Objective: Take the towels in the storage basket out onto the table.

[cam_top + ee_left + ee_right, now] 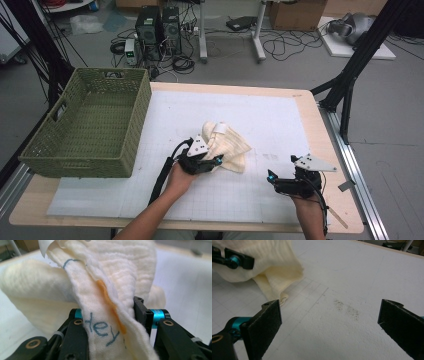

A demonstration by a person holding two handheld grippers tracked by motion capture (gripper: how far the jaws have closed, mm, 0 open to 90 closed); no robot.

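Cream cloth (227,145) bunched on white mat (270,125), well right of green basket (90,125). Left gripper (216,161) clamped on cloth's near edge; blue lettering on fold between jaws. Right gripper (271,178) right of cloth, apart from it, jaws wide, nothing between.

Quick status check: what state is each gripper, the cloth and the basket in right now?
Left gripper: shut on the cream cloth.
Right gripper: open, jaws wide apart over bare mat.
Cream cloth: bunched, one fold pinched between the left jaws.
Green basket: upright at the table's left, looks empty.
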